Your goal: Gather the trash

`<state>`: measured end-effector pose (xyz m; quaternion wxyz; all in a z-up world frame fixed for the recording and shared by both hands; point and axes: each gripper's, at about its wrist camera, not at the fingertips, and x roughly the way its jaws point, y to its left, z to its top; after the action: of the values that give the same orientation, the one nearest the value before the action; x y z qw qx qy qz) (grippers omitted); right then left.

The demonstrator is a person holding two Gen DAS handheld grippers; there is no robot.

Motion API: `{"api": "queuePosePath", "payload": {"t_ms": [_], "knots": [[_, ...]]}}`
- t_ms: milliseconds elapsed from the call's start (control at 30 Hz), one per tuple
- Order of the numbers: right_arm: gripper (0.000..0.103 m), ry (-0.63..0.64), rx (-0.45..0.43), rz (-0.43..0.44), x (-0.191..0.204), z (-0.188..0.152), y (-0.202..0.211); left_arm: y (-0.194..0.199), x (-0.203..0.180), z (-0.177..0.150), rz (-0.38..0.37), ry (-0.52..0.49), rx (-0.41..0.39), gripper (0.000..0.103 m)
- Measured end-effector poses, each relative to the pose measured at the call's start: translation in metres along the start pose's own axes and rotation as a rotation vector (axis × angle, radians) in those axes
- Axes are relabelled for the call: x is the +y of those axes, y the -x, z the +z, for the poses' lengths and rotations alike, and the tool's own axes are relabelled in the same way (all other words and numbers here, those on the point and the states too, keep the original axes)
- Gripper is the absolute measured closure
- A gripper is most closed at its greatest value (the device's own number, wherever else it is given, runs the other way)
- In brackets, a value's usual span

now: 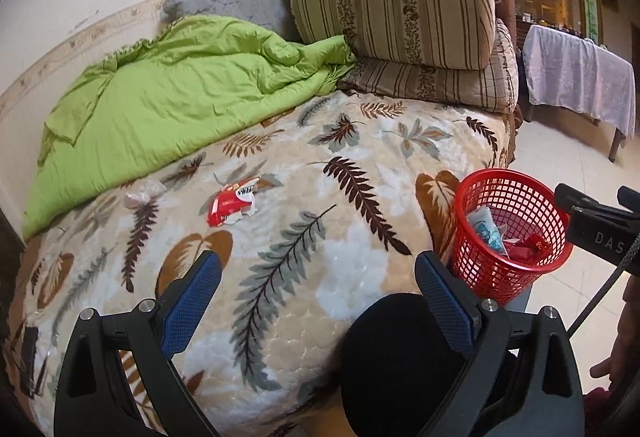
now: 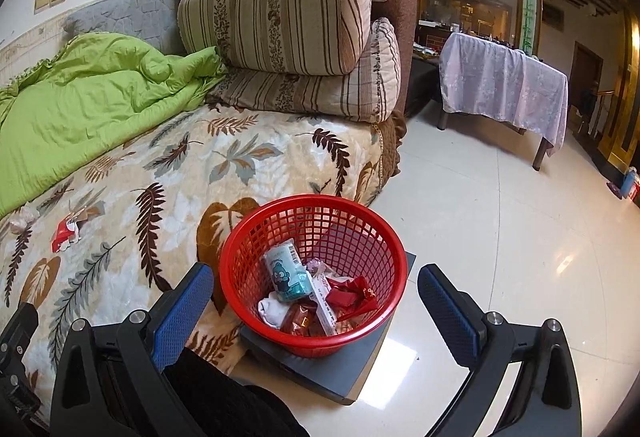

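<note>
A crushed red and white packet (image 1: 232, 203) (image 2: 66, 231) lies on the leaf-patterned blanket (image 1: 360, 229), with a pale crumpled wrapper (image 1: 140, 193) (image 2: 22, 217) just left of it. A red mesh basket (image 2: 314, 269) (image 1: 510, 233) stands on a grey platform (image 2: 360, 369) beside the bed and holds several wrappers. My left gripper (image 1: 318, 279) hovers open above the blanket, nearer me than the packet. My right gripper (image 2: 316, 291) hangs open over the basket's near side, nothing between its blue pads (image 2: 188, 313).
A green quilt (image 1: 172, 93) is bunched along the wall side of the bed. Striped cushions (image 1: 400, 9) are stacked at the bed's far end. A table under a lilac cloth (image 2: 504, 81) stands on the glossy tiled floor (image 2: 520, 257). Someone's dark-clad knee (image 1: 384, 361) shows below.
</note>
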<state>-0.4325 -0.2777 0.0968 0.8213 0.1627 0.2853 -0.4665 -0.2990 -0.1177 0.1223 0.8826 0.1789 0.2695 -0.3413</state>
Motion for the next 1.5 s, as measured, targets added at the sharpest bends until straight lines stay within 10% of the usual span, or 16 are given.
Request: {"api": "queuePosePath", "payload": {"t_ms": [1500], "knots": [[0.000,0.044,-0.004,0.004,0.012,-0.002,0.002,-0.001,0.002,-0.003,-0.014,0.020,0.009,0.006]]}}
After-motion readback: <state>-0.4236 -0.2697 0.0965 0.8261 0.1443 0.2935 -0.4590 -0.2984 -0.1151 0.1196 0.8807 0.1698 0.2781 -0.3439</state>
